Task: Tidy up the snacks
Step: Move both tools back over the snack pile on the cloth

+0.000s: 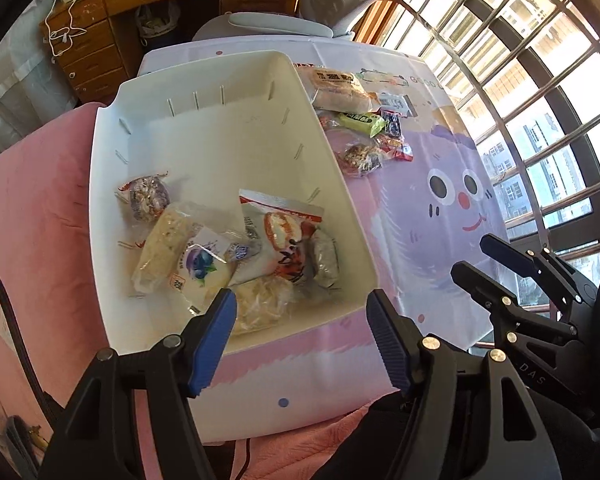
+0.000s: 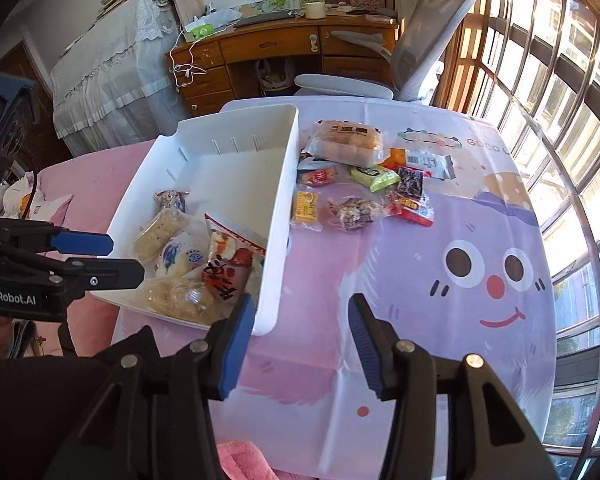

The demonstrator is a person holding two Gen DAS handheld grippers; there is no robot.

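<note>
A white bin (image 1: pixel 332 184) (image 2: pixel 276 216) stands on the left of a cartoon-print tablecloth (image 2: pixel 440 320). It holds several wrapped snacks, among them a red-and-white packet (image 1: pixel 288 236) (image 2: pixel 224 264) and a blueberry bun (image 1: pixel 200 268). More snacks lie in a pile (image 1: pixel 364 128) (image 2: pixel 364 176) on the cloth right of the bin, including a bread pack (image 2: pixel 346 142) and a green bar (image 2: pixel 374 176). My left gripper (image 1: pixel 302 332) (image 2: pixel 120 256) is open and empty over the bin's near edge. My right gripper (image 2: pixel 300 344) (image 1: pixel 472 260) is open and empty above the cloth, beside the bin's near right corner.
The table sits over a pink bed cover (image 1: pixel 36 220). Behind it stand a grey office chair (image 2: pixel 424 48) and a wooden desk (image 2: pixel 276 52). A barred window (image 2: pixel 572 120) runs along the right side.
</note>
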